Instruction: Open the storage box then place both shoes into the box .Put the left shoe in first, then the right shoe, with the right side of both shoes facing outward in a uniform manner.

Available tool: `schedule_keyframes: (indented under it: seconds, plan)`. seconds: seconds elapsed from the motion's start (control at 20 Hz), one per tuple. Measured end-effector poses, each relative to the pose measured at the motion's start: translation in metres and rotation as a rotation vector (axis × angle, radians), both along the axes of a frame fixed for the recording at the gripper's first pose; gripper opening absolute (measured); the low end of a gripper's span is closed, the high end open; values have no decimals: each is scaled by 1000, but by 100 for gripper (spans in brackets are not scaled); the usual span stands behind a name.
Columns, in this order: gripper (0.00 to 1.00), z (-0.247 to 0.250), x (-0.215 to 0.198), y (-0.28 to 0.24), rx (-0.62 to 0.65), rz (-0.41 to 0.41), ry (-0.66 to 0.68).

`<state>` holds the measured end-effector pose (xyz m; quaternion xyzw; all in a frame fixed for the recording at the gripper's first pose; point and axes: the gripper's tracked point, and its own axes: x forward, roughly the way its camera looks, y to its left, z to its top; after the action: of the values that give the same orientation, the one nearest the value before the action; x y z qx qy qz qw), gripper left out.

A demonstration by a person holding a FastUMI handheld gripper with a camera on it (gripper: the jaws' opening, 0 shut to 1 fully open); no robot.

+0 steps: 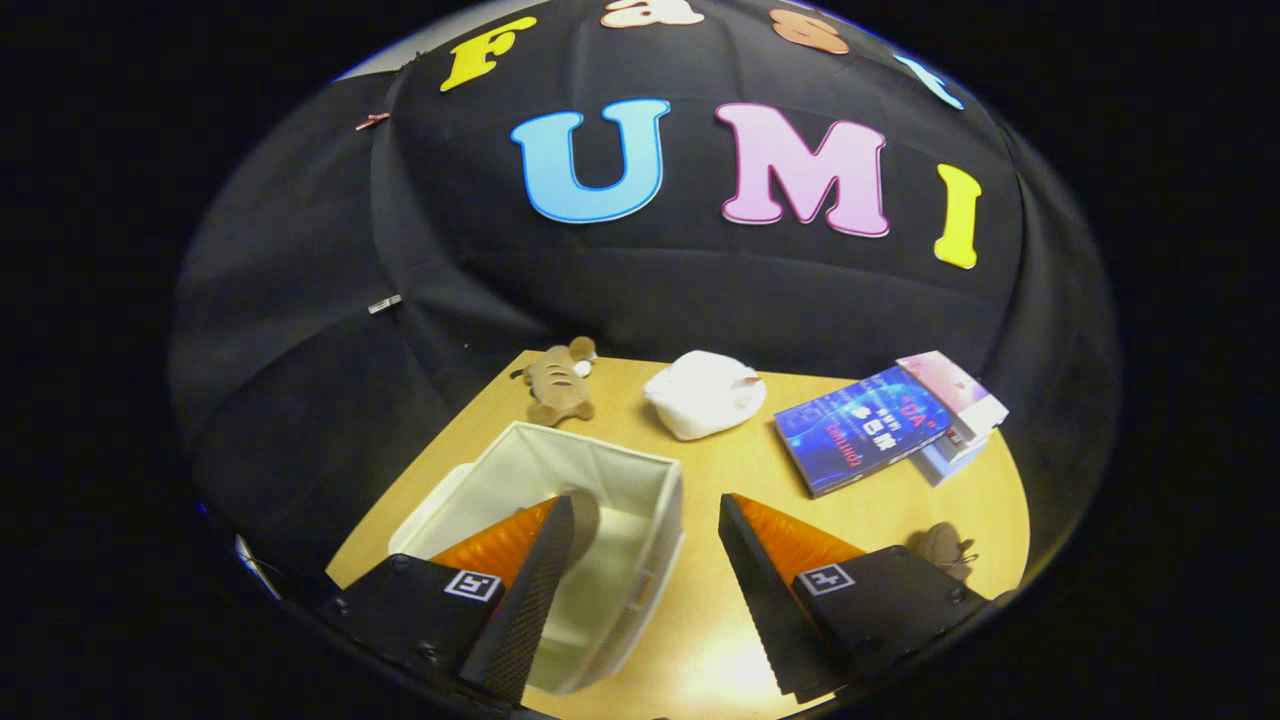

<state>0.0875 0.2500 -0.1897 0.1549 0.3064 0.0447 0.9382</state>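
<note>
A white fabric storage box (640, 465) stands open on the wooden table (730, 620), and the part of its inside that shows holds nothing. A flat white piece (432, 508), perhaps its lid, lies against the box's left side. My gripper (647, 500) is open above the table. The left finger (530, 590) hangs over the box's inside and the right finger (760, 590) is over bare table to the right of the box, so the box's right wall lies between them. Beyond the fingers rests a white rounded soft object (705, 392), possibly a shoe; I cannot tell.
A brown plush toy (560, 385) lies at the table's far edge behind the box. To the right are a blue book (860, 430) and a pink-white box (955, 395) stacked on something. A small grey-brown object (945, 548) sits beside the right finger.
</note>
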Motion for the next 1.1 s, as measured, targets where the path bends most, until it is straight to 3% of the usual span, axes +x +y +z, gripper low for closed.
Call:
schedule_keyframes:
  seconds: [0.3,0.6,0.9,1.1]
  plan:
    - [93,-37,-52,-113,-68,-57,36]
    - [93,-107,-112,-214,-125,-133,154]
    - [94,-186,-149,-277,-200,-155,288]
    - [93,-236,-157,-289,-206,-137,372]
